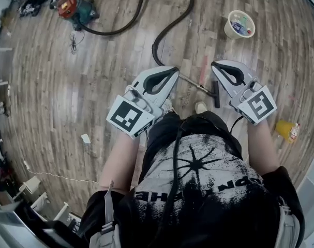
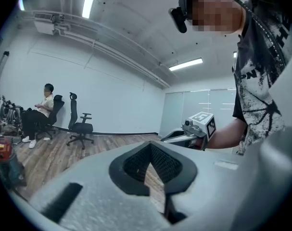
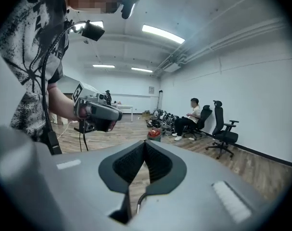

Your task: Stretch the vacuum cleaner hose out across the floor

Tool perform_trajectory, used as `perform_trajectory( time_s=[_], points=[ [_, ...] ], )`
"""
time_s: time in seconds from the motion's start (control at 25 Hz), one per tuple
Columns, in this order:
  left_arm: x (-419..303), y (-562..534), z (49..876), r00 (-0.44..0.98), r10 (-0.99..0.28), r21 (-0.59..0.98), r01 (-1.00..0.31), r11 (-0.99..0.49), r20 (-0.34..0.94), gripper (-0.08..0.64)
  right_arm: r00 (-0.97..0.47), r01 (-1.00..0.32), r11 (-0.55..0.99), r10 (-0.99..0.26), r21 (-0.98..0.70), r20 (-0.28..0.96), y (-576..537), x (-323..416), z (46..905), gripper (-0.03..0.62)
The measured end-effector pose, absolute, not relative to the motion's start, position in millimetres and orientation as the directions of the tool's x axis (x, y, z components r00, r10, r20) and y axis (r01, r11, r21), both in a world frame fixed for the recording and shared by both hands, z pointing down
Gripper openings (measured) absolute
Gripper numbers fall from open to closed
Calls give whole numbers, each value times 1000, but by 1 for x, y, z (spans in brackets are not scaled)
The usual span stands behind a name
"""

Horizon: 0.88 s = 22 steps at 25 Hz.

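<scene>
I hold both tongs out level over the wood floor (image 1: 69,87), side by side. The left tongs (image 1: 169,76) are pressed together with nothing between them; the left gripper view shows the same at (image 2: 150,148). The right tongs (image 1: 219,67) are also closed and empty, as the right gripper view shows (image 3: 145,146).

The vacuum cleaner hose (image 1: 154,49) lies on the floor, held by neither. It leaves the red vacuum cleaner (image 1: 74,8) at the upper left and loops round the top. It then curls back to a metal wand (image 1: 193,84) and a black floor nozzle (image 1: 215,94), which show between the two tongs. A cream tub (image 1: 239,25) stands further off to the right.
</scene>
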<state>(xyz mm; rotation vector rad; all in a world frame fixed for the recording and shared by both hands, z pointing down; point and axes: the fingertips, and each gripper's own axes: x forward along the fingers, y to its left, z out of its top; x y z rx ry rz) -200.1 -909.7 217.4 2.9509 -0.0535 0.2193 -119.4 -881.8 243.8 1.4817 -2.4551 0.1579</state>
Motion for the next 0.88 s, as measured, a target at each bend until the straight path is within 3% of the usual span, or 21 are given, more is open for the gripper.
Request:
perform_trajectory(
  time_s=[0.2, 0.32, 0.68, 0.88],
  points=[
    [-214, -930, 237, 983, 31, 183, -3, -983, 181, 0, -353, -909, 406, -868, 91, 349, -893, -115, 270, 8],
    [-211, -936, 252, 979, 17, 196, -24, -980, 201, 0, -388, -882, 454, -852, 125, 351, -895, -120, 285, 8],
    [-179, -930, 296, 961, -59, 250, -129, -960, 270, 0, -471, -855, 518, -750, -30, 465, -889, -109, 378, 10],
    [-158, -929, 355, 956, -41, 245, -116, -963, 291, 0, -491, -841, 530, -665, -109, 562, -887, -108, 491, 78]
  ],
)
